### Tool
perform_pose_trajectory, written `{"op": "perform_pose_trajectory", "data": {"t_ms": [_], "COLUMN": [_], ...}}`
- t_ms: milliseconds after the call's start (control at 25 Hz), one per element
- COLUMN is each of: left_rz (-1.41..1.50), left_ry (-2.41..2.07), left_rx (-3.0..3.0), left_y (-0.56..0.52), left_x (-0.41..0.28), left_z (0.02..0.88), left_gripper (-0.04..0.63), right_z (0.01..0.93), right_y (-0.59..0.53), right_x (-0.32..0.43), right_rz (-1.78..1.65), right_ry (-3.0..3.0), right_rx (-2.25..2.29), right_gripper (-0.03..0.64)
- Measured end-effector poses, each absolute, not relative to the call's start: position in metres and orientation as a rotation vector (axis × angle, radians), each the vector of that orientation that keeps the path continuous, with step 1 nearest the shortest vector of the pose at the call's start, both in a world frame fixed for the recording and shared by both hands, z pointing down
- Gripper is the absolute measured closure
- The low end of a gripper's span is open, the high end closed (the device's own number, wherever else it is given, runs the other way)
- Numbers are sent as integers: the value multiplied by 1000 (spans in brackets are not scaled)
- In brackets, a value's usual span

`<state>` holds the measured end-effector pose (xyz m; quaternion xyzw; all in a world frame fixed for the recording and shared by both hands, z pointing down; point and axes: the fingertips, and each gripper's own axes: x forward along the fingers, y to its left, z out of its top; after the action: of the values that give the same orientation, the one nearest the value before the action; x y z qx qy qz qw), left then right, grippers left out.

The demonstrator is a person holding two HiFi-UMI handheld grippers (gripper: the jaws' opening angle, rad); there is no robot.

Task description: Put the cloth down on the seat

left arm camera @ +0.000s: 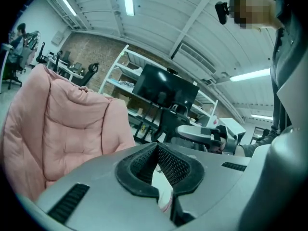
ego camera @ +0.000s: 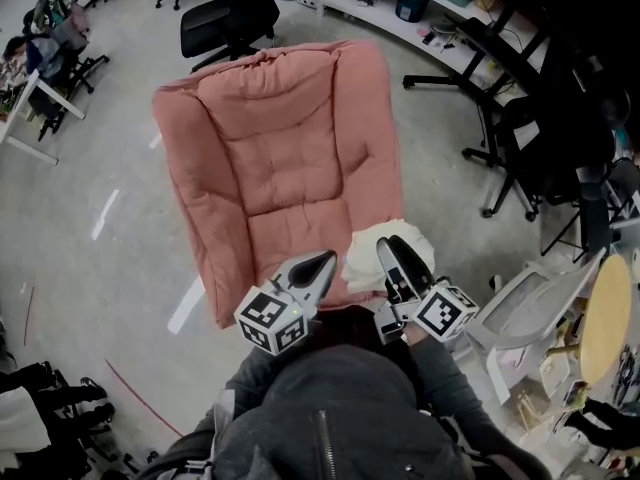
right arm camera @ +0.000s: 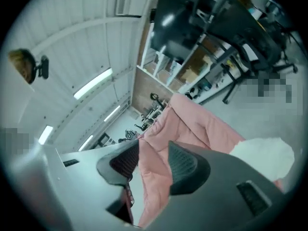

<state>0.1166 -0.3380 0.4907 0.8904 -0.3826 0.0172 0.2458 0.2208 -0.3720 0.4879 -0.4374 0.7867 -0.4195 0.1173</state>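
Observation:
A pink padded seat (ego camera: 290,168) lies open on the floor in front of me. The white cloth (ego camera: 362,263) rests crumpled on its front right corner. My right gripper (ego camera: 392,243) hovers over the cloth with its jaws open. In the right gripper view only the pink seat (right arm camera: 192,124) shows between the jaws of the right gripper (right arm camera: 153,150), and the cloth (right arm camera: 262,153) lies off to the right, outside them. My left gripper (ego camera: 325,260) is just left of the cloth, above the seat's front edge. In its own view the left gripper (left arm camera: 156,148) has its tips together and holds nothing.
A black office chair (ego camera: 225,18) stands behind the seat. Another black chair (ego camera: 540,138) and desks stand at the right. A white chair (ego camera: 520,308) and a round wooden table (ego camera: 607,318) are close on my right. Grey floor lies to the left of the seat.

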Motion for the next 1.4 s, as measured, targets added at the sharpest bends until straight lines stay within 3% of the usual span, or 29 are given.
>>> {"op": "perform_pose_trajectory", "data": {"t_ms": [80,200,1400], "left_rz": [45,47,86], "left_ry": [-1070,-1112,-1178], "left_rx": [2436,2422,2375], "left_y": [-337,-336,-307], "left_x": [113,105,99], "left_z": [488,489,502], "left_gripper": [586,586,586], "right_z": [468,462,480], "right_y": [-372,-363,-339], "right_x": [205,183,151], "right_rz": [-1055,-977,-1010], "right_ry": [2389,2468,2695], "right_rx": [-1297,-1245,-1146], "right_gripper": [552,597,606]}}
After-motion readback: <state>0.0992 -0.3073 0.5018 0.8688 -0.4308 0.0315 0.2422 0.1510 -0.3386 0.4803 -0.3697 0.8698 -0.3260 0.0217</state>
